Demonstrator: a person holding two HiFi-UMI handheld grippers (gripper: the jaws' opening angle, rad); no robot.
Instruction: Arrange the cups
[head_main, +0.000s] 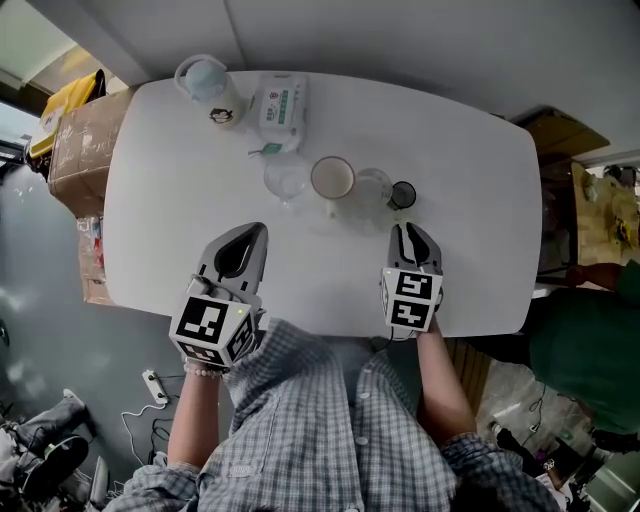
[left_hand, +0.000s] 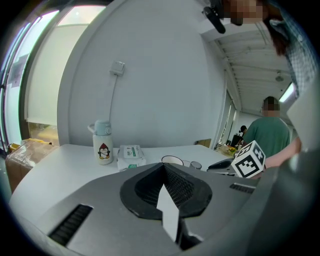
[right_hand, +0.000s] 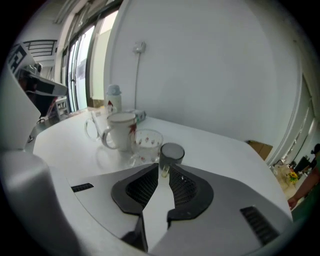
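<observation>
Four cups stand in a row on the white table (head_main: 180, 230): a clear glass mug (head_main: 287, 181), a white mug (head_main: 332, 178), a clear patterned glass (head_main: 372, 187) and a small dark cup (head_main: 402, 194). My right gripper (head_main: 404, 228) is shut and empty, its tips just short of the dark cup (right_hand: 172, 152). In the right gripper view, the white mug (right_hand: 120, 131) and the patterned glass (right_hand: 147, 145) stand left of that cup. My left gripper (head_main: 258, 230) is shut, holds nothing, and rests near the table's front, below the clear mug. From it the white mug (left_hand: 172, 160) shows far ahead.
A pale bottle with a penguin print (head_main: 210, 90) and a pack of wipes (head_main: 280, 105) sit at the table's back left. A cardboard box (head_main: 80, 140) stands beyond the left edge. A person in green (head_main: 590, 360) is at the right.
</observation>
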